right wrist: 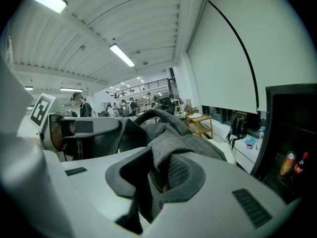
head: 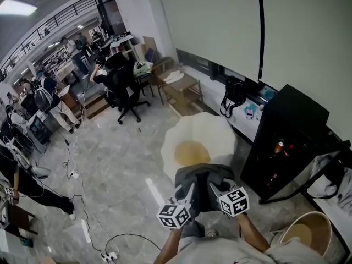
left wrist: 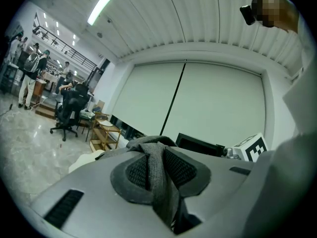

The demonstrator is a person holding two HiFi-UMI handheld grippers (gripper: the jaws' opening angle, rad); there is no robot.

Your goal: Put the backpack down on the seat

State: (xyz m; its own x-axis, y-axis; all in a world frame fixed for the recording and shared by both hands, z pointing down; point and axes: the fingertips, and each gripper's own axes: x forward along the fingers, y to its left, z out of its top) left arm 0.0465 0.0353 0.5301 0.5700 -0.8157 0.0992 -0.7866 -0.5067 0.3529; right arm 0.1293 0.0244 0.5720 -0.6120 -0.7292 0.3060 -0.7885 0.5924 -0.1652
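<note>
A grey backpack point(head: 201, 181) hangs between both grippers, just on my side of a fried-egg-shaped seat point(head: 193, 139), white with a yellow middle, that lies on the marble floor. My left gripper point(head: 188, 196) is shut on a fold of the backpack's grey fabric point(left wrist: 159, 168), which fills the gap between its pads. My right gripper point(head: 215, 190) is shut on another bunch of the same fabric point(right wrist: 171, 148), with a dark strap arching behind it. A white edge of the seat point(left wrist: 85, 160) shows past the left jaws. The backpack's underside is hidden.
A black cabinet point(head: 289, 139) holding bottles stands right of the seat. A round wooden tub point(head: 308, 232) sits at the lower right. A wooden shelf point(head: 181, 89) and an office chair point(head: 125, 87) stand beyond the seat. Cables point(head: 77, 202) and a power strip cross the floor at left; people are far left.
</note>
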